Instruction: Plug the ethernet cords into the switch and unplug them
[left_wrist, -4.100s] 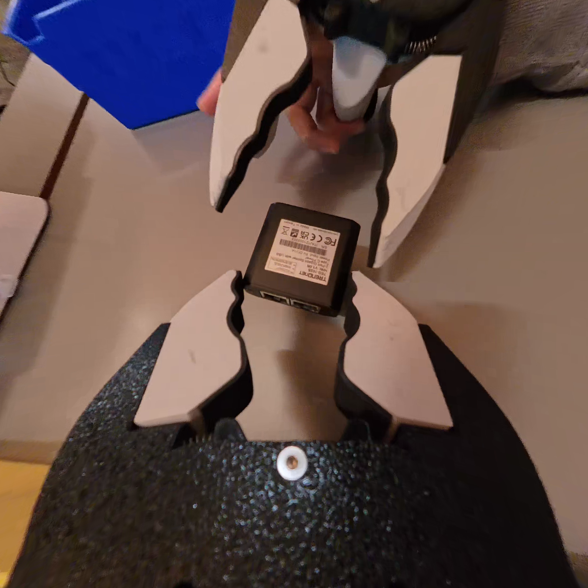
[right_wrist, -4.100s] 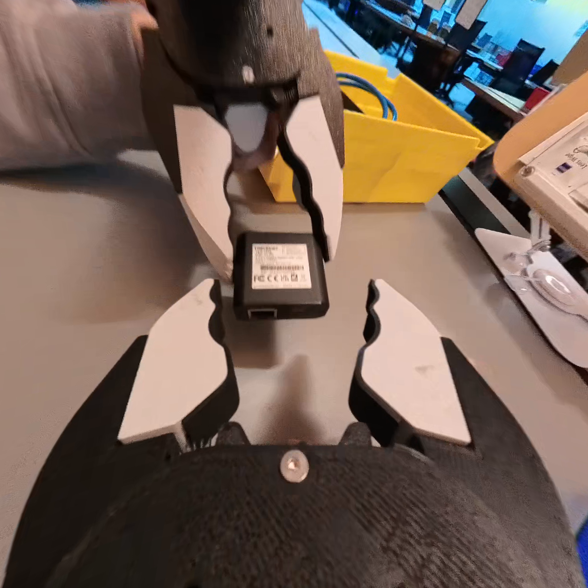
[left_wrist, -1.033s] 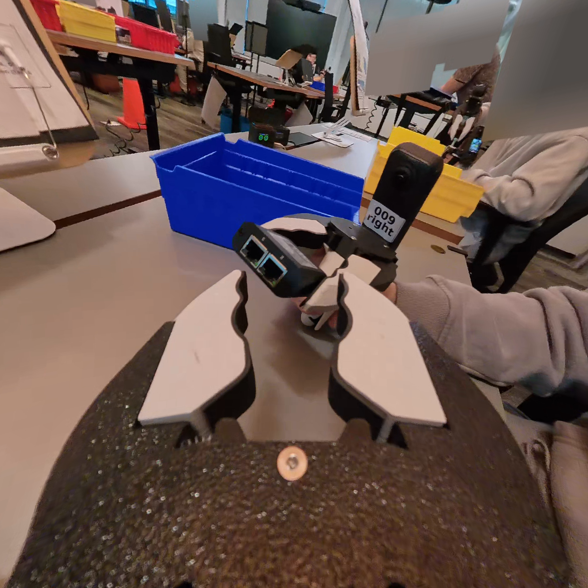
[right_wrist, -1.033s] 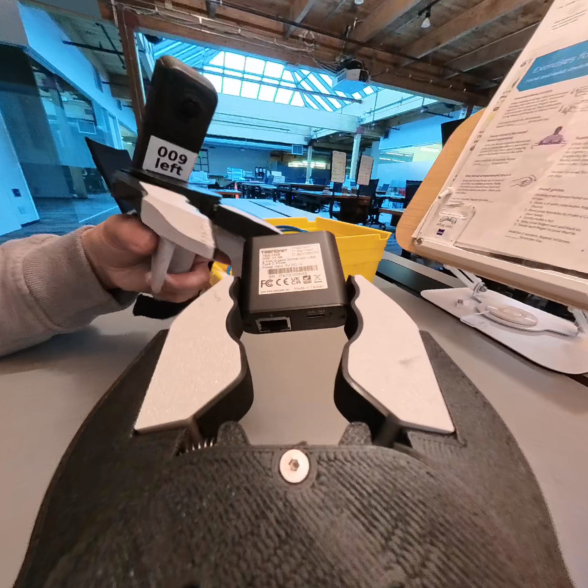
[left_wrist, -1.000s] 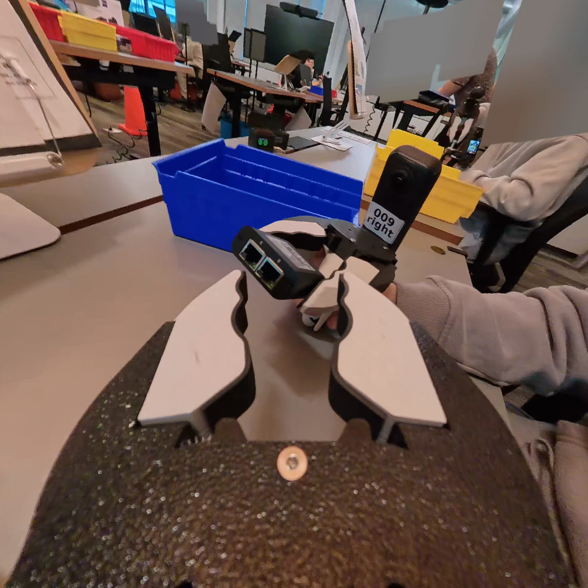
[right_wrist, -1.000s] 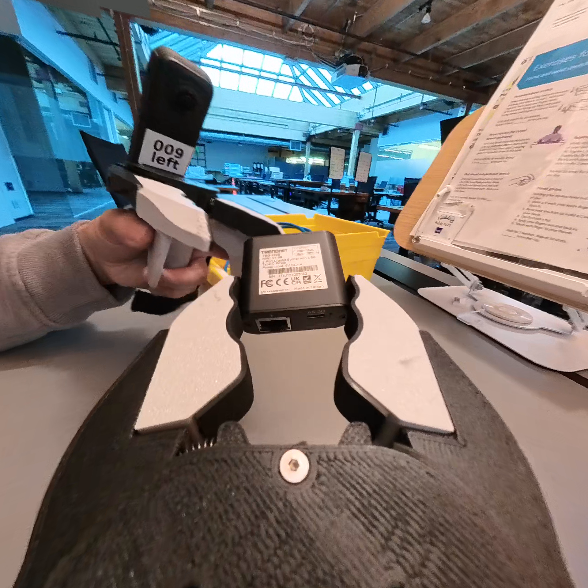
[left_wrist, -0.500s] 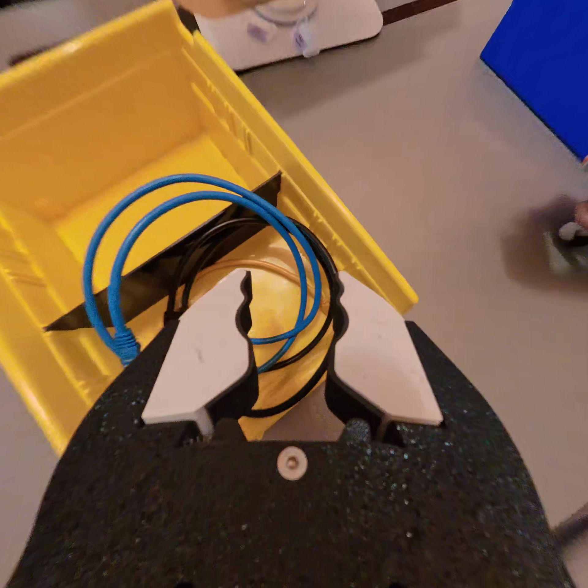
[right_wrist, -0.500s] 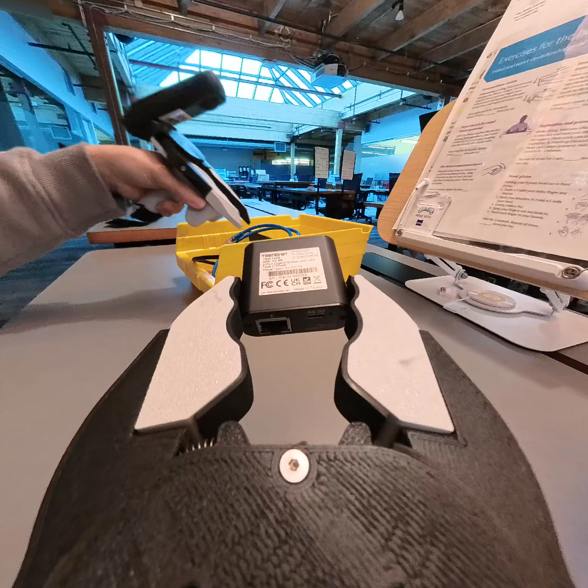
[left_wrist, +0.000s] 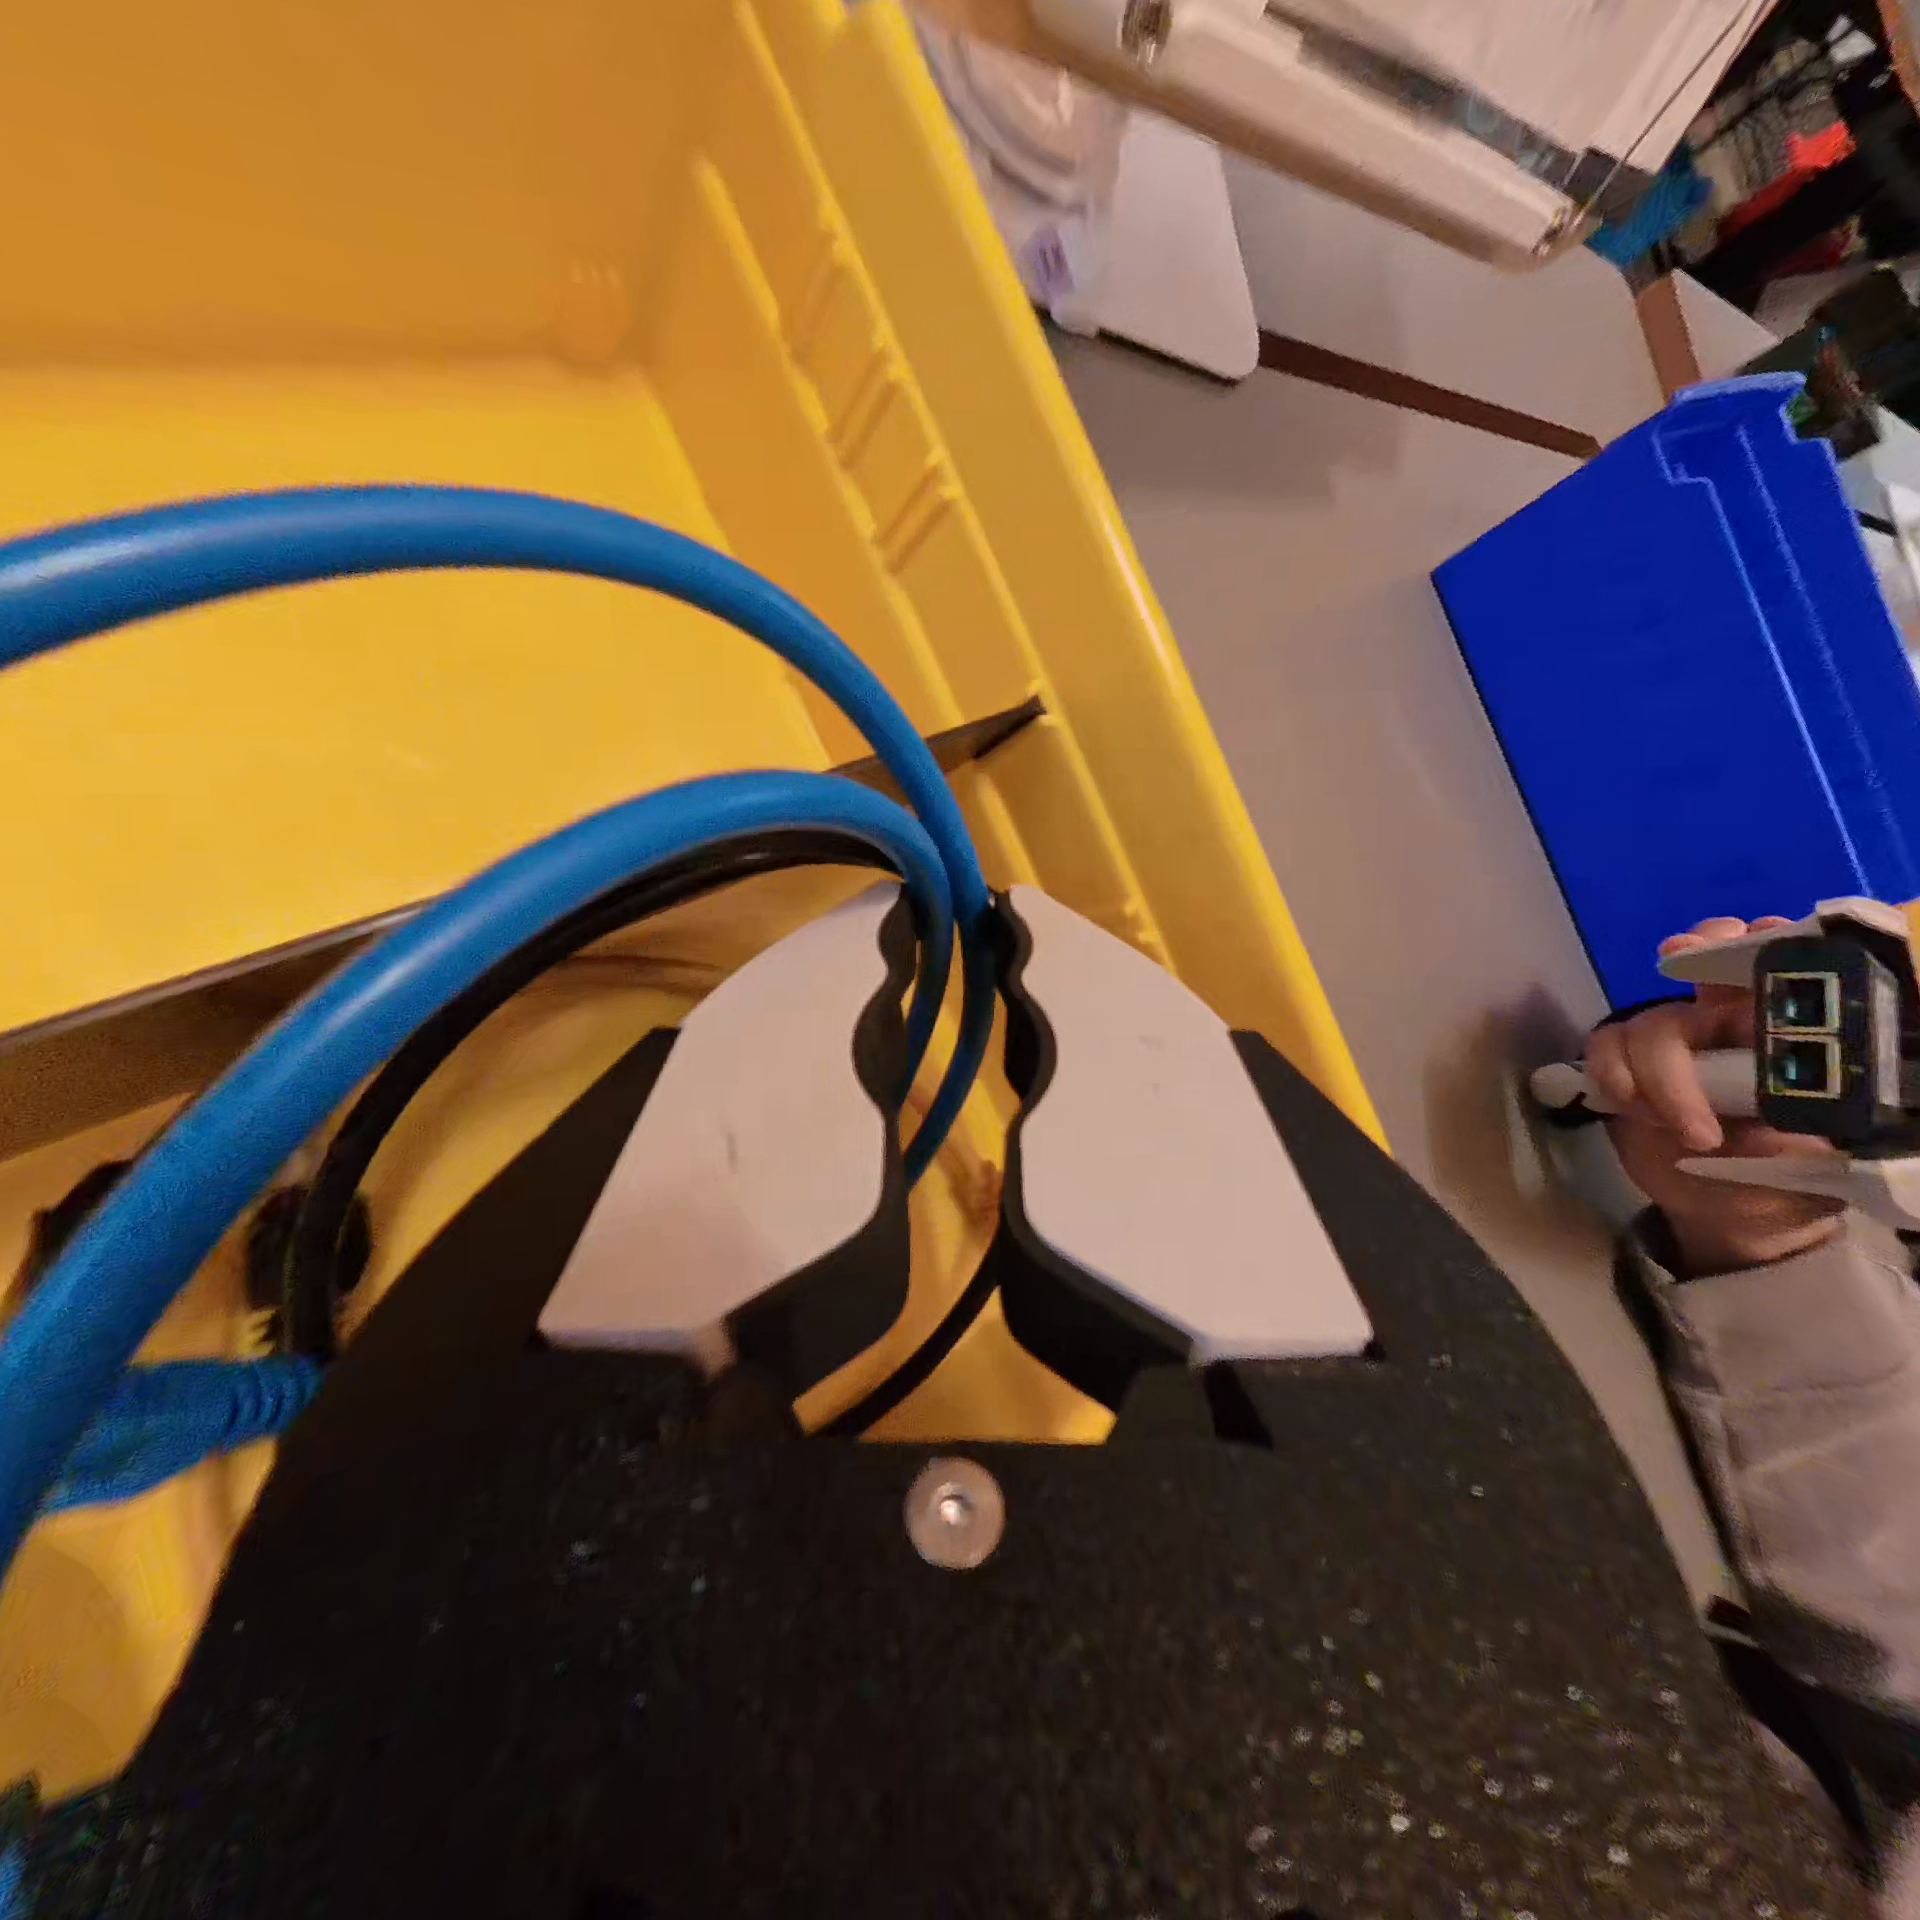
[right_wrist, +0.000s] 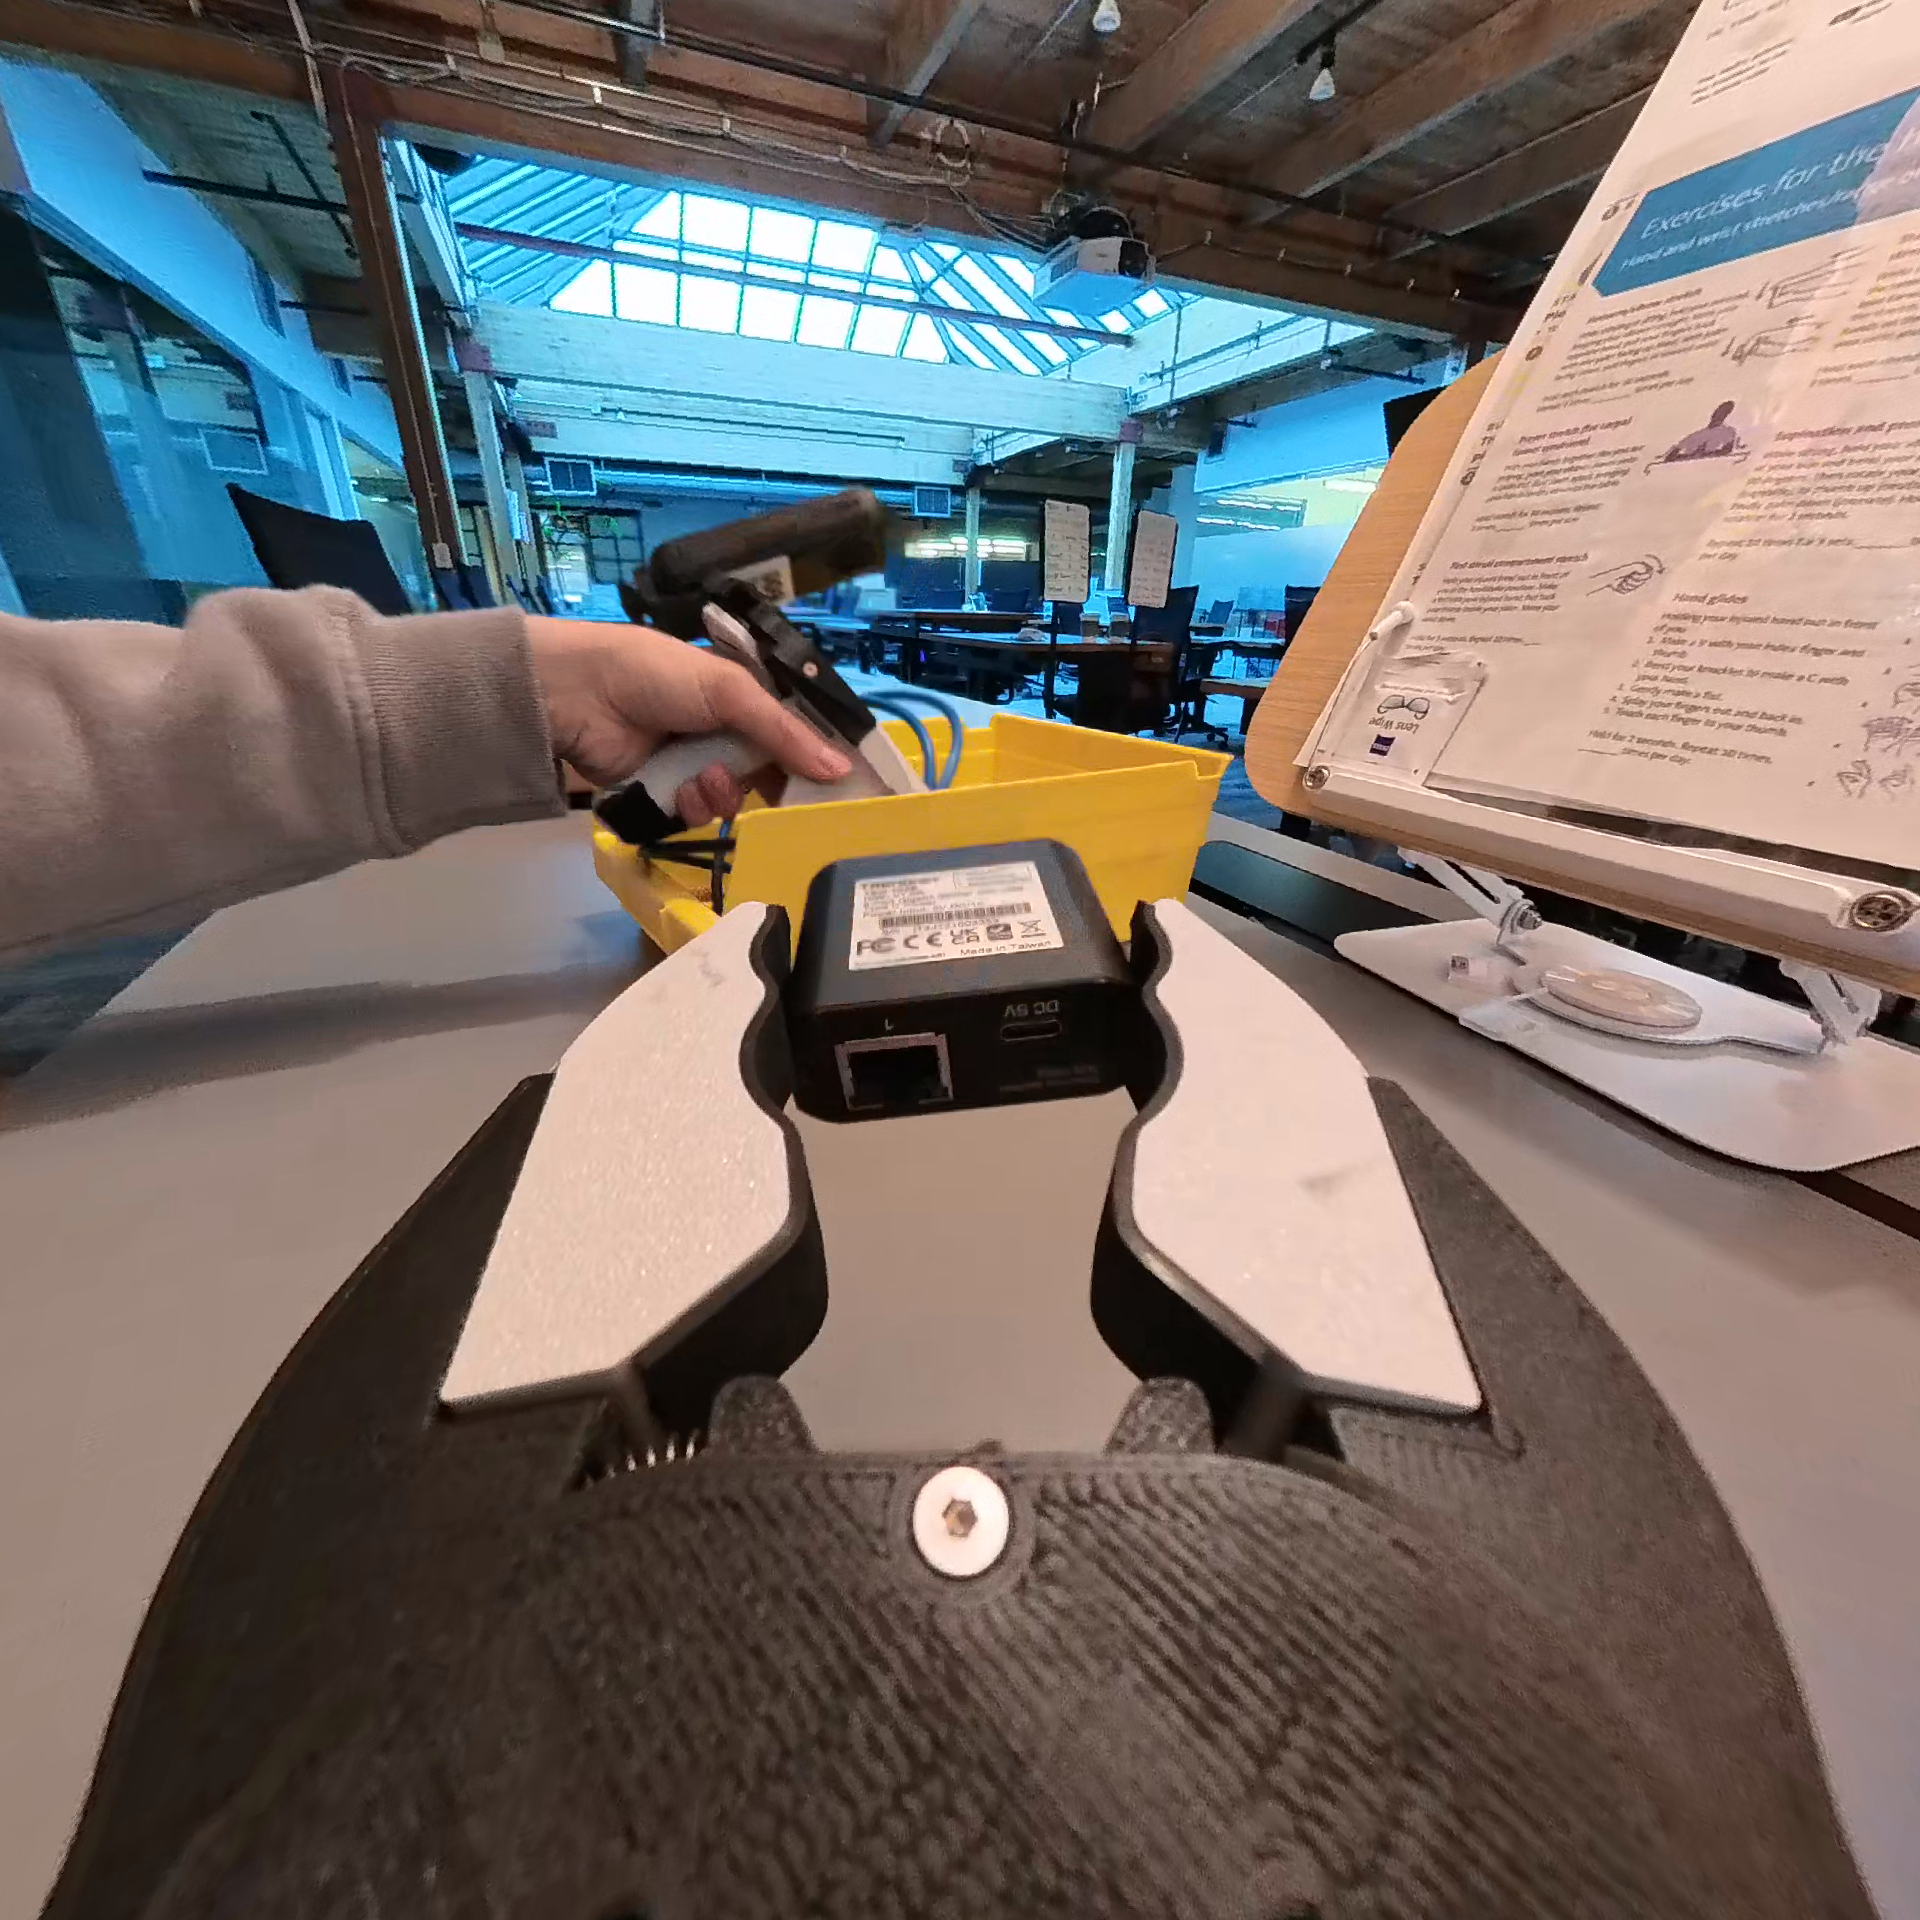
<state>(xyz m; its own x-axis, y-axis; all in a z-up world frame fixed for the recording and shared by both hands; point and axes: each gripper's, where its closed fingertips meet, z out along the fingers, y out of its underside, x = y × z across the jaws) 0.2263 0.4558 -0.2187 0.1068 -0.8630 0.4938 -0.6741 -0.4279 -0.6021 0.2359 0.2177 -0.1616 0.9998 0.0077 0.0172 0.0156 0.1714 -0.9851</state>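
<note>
Left wrist view: our left gripper (left_wrist: 951, 951) is closed on the blue ethernet cord (left_wrist: 665, 831) inside the yellow bin (left_wrist: 904, 343), mid frame; a black cord (left_wrist: 343, 1101) lies alongside. Our right gripper (right_wrist: 956, 935) clamps the switch (right_wrist: 961, 977) above the counter (right_wrist: 260, 1143), frame centre, ports empty. We judge nothing plugged yet: all plugging and unplugging remains.
</note>
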